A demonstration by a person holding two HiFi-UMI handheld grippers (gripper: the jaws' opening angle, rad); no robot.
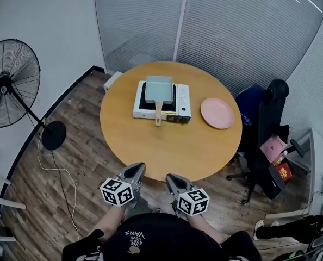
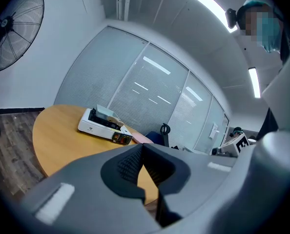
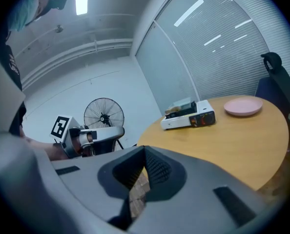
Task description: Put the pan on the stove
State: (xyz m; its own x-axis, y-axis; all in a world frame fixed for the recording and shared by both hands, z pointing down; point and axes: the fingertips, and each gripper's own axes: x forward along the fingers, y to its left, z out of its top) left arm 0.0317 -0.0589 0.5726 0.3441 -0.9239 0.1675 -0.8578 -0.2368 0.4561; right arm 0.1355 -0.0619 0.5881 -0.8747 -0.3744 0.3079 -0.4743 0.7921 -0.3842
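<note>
The stiff, likely light pan (image 1: pixel 159 86) sits on the stove (image 1: pixel 182 109), best gripped by its handle (image 1: pixel 158 114); the left tool (image 1: pixel 136 169) and right tool (image 1: pixel 172 178) are closed, empty.

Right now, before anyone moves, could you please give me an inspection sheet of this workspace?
Surface: round wooden table, holding three things.
Job's things: square pan already sits on the white portable stove, its handle pointing toward the person.
Clutter: pink plate to the right of the stove, not touching it.
Grippers: left claw and right claw are both shut and empty, held just off the table's near edge.
Cables: thin white cable trails over the wooden floor near the fan's base.
Surroundings: standing fan to the left, blue office chair to the right, glass wall with blinds behind.
</note>
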